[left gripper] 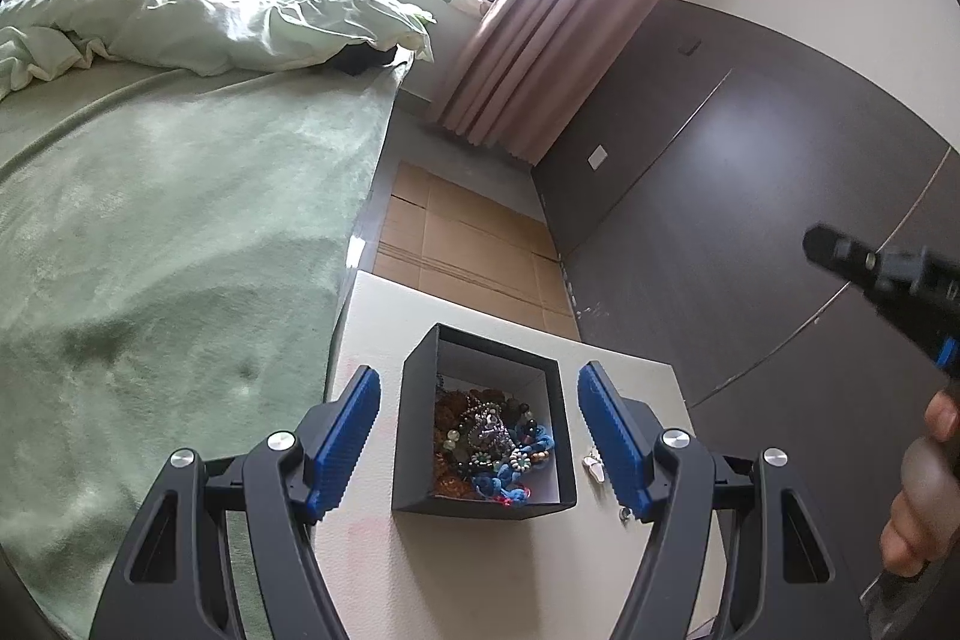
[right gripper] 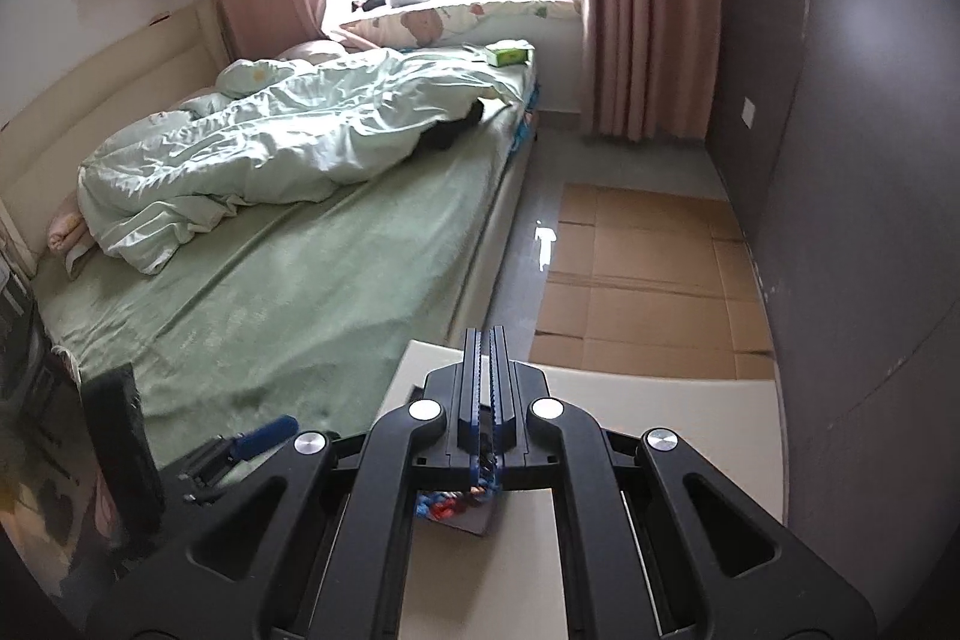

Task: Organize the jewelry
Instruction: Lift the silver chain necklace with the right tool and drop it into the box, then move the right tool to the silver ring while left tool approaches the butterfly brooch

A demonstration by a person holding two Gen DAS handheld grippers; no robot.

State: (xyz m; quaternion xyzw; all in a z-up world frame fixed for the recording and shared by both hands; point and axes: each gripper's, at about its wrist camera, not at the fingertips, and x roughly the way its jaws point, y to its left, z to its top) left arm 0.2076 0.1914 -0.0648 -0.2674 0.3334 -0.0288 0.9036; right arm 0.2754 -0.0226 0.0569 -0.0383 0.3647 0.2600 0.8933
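The left gripper stands spread wide, its ribbed blue pads flanking, not touching, a square black box at lower centre, heaped with beaded jewelry. The right gripper is clenched, blue cord showing at the jaw base. Both are over a white table beside a green-sheeted bed; cardboard covers the floor.

The right claw hides most of the box, and perhaps pinches a blue strand.

Matt black box, plush cloth blanket, seemingly cardboard flooring
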